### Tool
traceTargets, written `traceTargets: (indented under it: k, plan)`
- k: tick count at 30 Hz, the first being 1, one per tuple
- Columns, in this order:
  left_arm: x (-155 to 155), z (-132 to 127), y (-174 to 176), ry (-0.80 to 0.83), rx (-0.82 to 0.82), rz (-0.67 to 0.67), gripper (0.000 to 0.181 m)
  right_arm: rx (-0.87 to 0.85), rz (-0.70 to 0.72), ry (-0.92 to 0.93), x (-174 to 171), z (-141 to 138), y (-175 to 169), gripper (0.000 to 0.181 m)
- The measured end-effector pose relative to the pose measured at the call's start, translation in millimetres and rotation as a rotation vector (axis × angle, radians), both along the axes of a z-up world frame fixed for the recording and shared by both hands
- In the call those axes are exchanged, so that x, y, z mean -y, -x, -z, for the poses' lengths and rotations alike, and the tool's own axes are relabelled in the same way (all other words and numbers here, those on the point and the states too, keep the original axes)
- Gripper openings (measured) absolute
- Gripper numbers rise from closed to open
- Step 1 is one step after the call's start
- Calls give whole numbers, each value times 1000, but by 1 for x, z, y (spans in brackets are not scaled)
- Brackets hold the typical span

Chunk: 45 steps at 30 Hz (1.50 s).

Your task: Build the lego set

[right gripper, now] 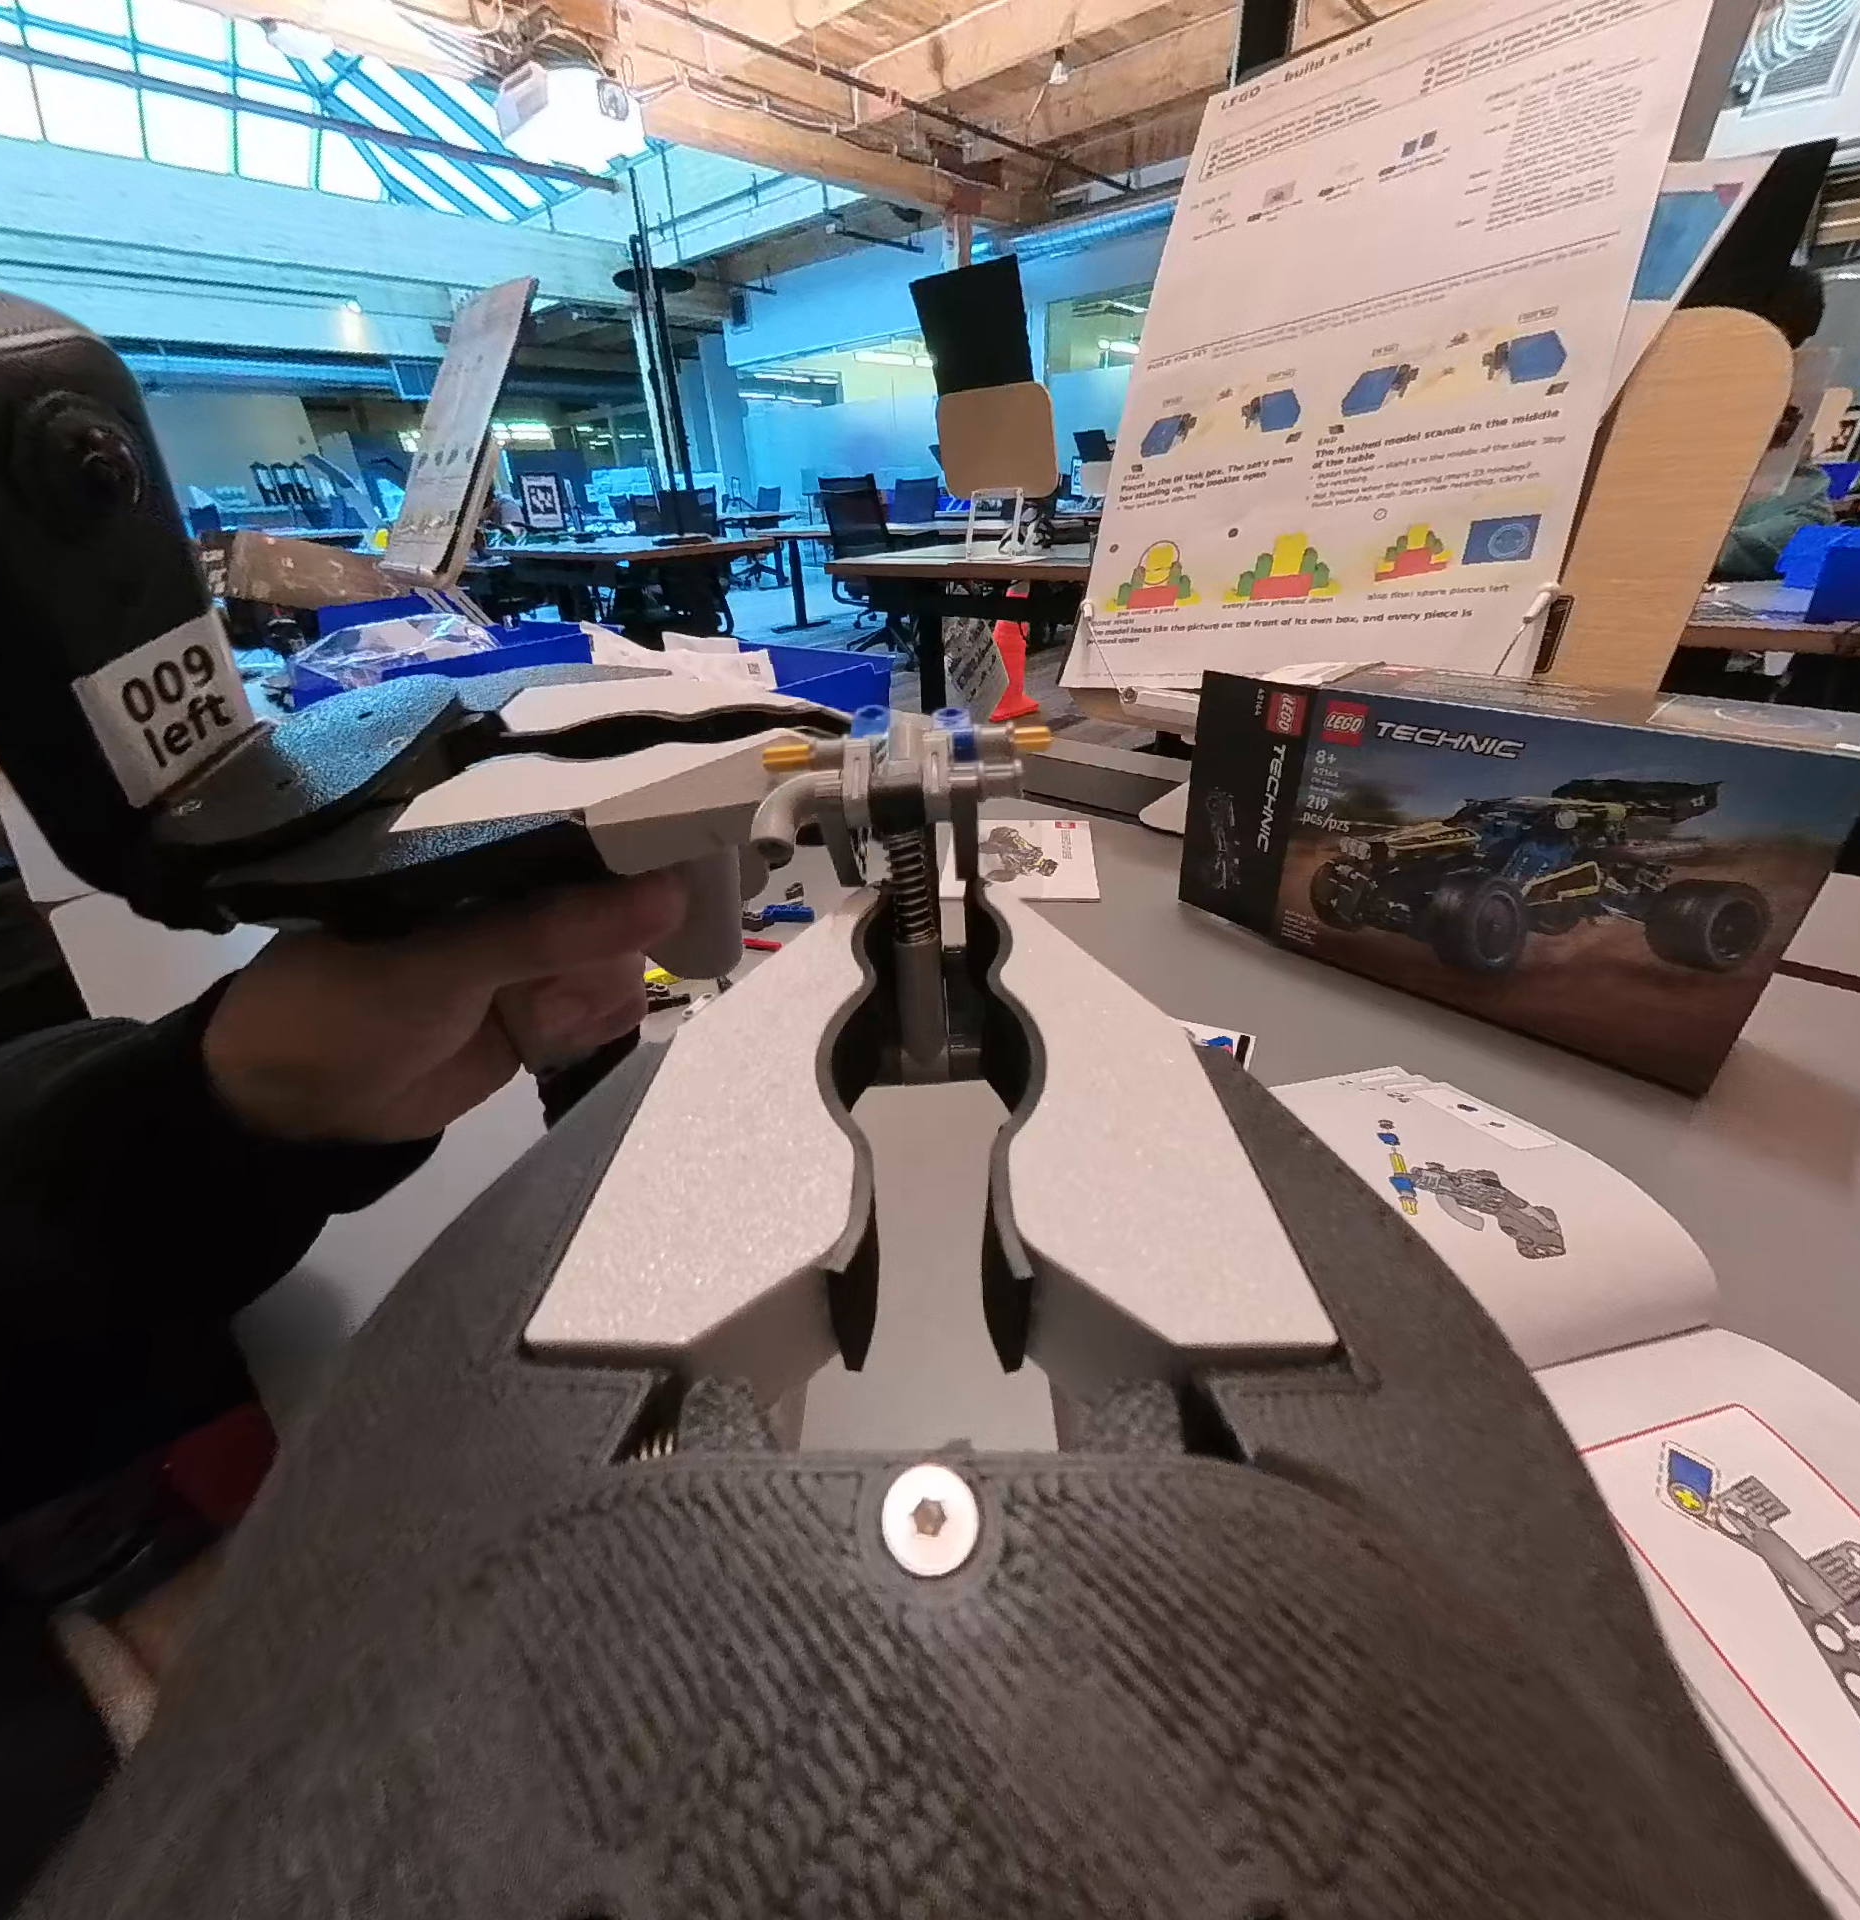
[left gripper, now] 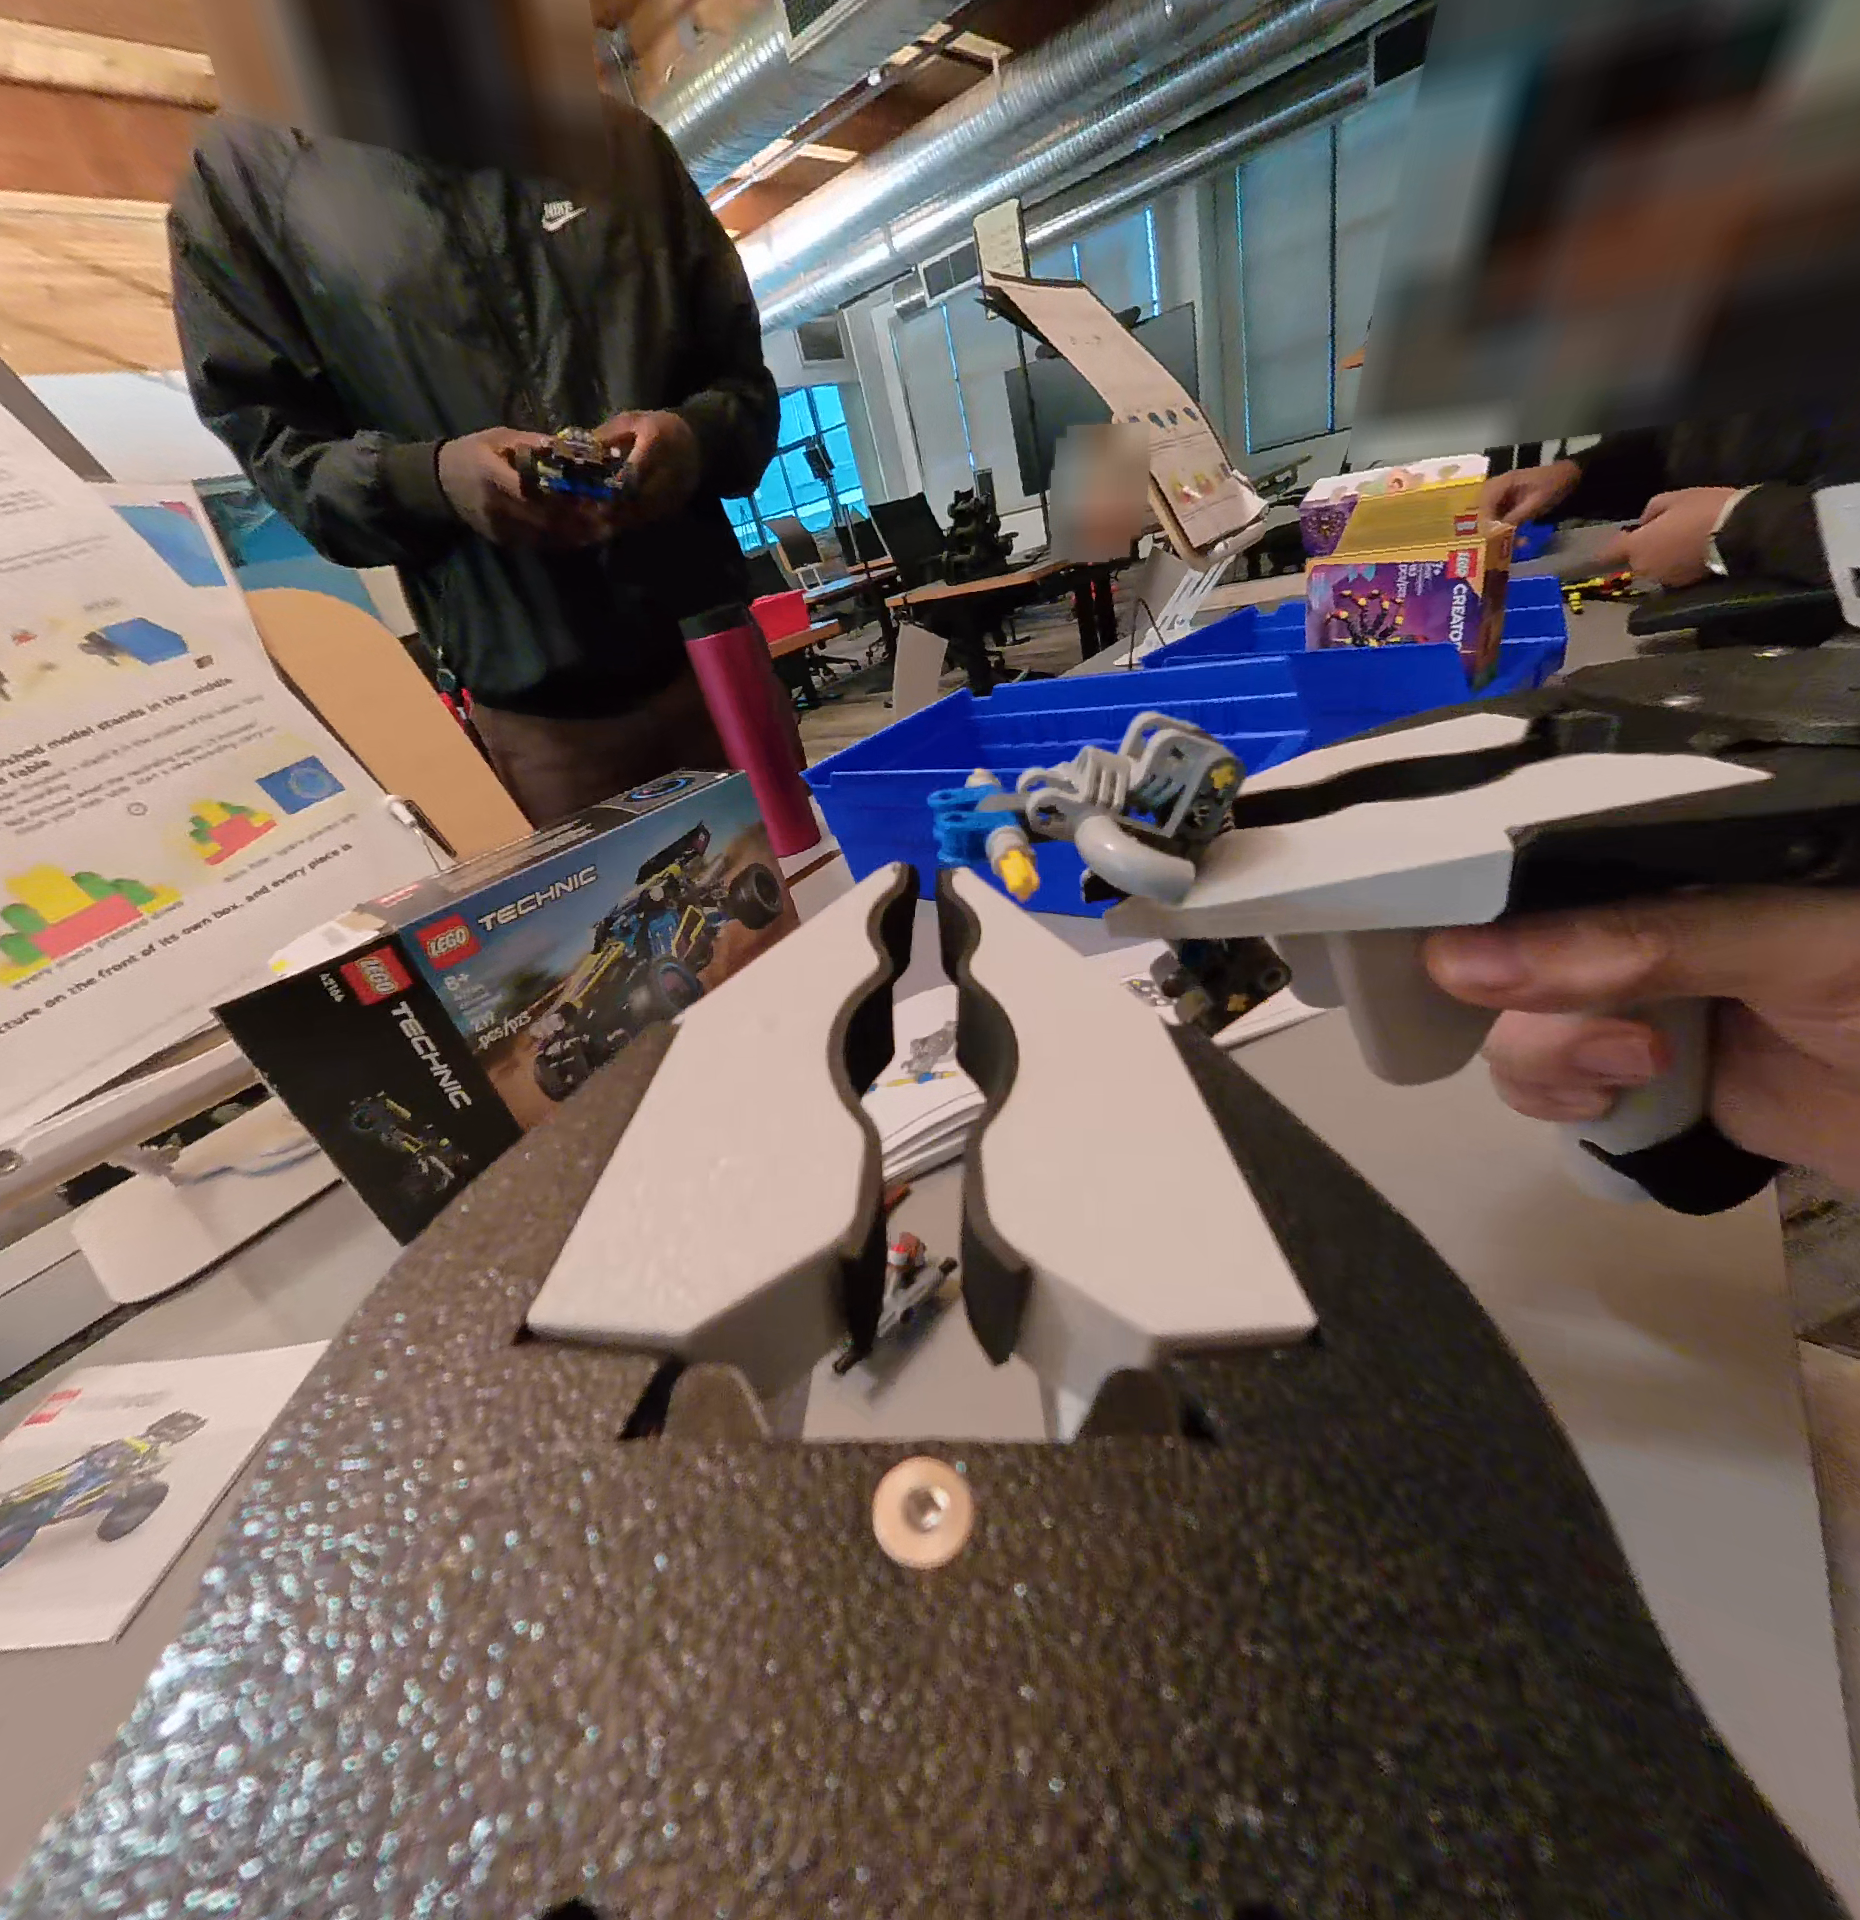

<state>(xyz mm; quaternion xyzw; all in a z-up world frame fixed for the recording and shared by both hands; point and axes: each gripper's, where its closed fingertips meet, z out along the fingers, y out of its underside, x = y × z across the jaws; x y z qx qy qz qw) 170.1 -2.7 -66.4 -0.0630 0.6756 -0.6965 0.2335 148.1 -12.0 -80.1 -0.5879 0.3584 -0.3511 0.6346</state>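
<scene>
The left hand-held gripper (left gripper: 926, 883) points forward over the grey table (left gripper: 1425, 1195), its two grey fingers (left gripper: 760, 1091) nearly closed with only a thin gap and nothing between them. The right hand-held gripper (left gripper: 1165, 873) comes in from the right, held by a hand (left gripper: 1674, 1029), its tips clamped on a grey, black and blue lego assembly (left gripper: 1102, 821). Behind it lies a blue bin (left gripper: 1113, 717). The set's box (left gripper: 521, 987) stands to the left, an open instruction booklet (left gripper: 931, 1081) beyond the fingertips. A person in a black jacket (left gripper: 458, 416) stands behind.
</scene>
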Motion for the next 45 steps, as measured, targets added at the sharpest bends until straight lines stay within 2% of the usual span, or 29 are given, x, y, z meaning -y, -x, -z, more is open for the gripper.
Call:
traceTargets:
  k: [45]
  plan:
    - [6,11,2,-64,19,6,3,15,35,97,7,2,0,10]
